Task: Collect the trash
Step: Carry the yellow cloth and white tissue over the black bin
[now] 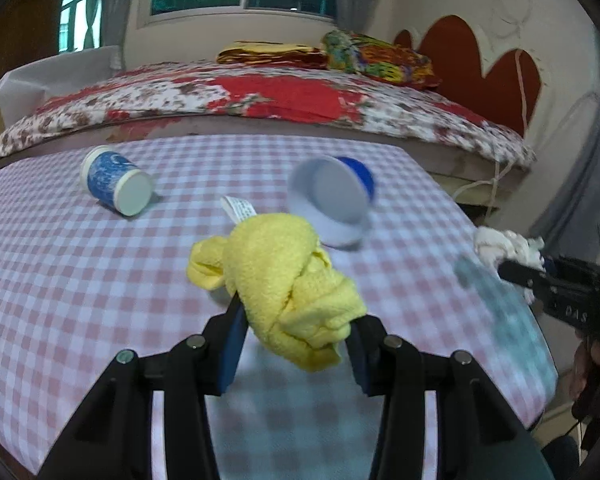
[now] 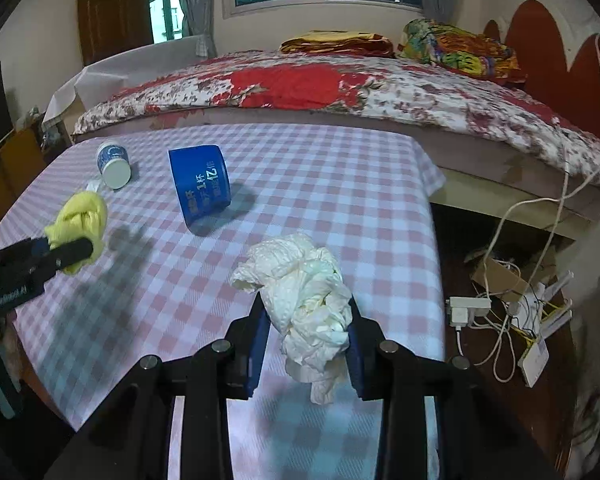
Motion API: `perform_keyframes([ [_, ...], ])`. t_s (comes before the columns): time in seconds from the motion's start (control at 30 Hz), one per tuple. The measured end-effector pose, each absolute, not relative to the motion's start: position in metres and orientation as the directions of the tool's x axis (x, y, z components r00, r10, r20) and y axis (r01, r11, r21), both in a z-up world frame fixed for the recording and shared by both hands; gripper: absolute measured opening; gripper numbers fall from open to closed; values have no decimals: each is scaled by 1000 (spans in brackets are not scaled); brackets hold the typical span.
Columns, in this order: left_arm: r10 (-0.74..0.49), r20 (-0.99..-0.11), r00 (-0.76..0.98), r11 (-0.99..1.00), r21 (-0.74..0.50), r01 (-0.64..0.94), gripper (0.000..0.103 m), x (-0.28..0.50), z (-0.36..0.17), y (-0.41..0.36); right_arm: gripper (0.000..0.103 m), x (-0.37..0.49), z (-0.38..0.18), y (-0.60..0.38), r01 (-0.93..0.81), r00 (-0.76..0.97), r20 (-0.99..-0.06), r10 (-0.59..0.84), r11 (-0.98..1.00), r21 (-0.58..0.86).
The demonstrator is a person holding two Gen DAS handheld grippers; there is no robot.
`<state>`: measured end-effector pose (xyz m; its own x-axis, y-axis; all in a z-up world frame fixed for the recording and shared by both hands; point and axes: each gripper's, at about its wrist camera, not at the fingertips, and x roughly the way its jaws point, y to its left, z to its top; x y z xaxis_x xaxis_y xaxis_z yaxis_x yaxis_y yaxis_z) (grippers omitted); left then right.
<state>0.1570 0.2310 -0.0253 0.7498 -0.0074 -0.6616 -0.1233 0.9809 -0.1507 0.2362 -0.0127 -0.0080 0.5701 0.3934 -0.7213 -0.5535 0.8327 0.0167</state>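
My left gripper (image 1: 296, 312) is shut on a crumpled yellow cloth (image 1: 284, 280) and holds it above the pink checked table (image 1: 100, 280). My right gripper (image 2: 306, 312) is shut on a wad of white tissue (image 2: 304, 292) above the table's right part (image 2: 340, 184). A blue-patterned paper cup (image 1: 114, 184) lies on its side at the far left; it also shows in the right wrist view (image 2: 114, 164). A blue and white tub (image 1: 332, 200) lies on its side mid-table, blurred; it shows in the right wrist view too (image 2: 200, 186). A small white label (image 1: 238, 208) lies beyond the cloth.
A bed with a red floral cover (image 2: 340, 88) runs along the table's far edge. To the right of the table, cables, a power strip (image 2: 468, 308) and a box (image 2: 500, 276) lie on the floor. The other gripper appears at each view's edge (image 1: 556, 284) (image 2: 40, 260).
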Motion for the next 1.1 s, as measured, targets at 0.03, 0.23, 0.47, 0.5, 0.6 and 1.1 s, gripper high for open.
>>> perform_keyframes([
  [0.03,-14,-660,751,982,-151,-114,47,153,-25,225,36,233,-7,-16,-550,573,-719,393,835,18],
  [0.23,-54,-660,749,987,-147,-59,47,132,-23,195,36,209,3,-45,-519,599,-699,389,854,31],
  [0.47,-99,-667,739,988,-155,-8,47,120,-23,160,36,187,8,-74,-484,617,-688,383,873,53],
  [0.5,-107,-666,739,988,-154,4,47,118,-23,154,36,183,9,-78,-481,619,-686,382,875,53],
  [0.6,-130,-668,733,988,-151,38,47,117,-22,134,36,173,11,-90,-470,632,-680,371,882,45],
  [1.1,-250,-670,699,966,-119,231,47,123,-12,33,36,141,11,-196,-331,690,-663,290,941,67],
])
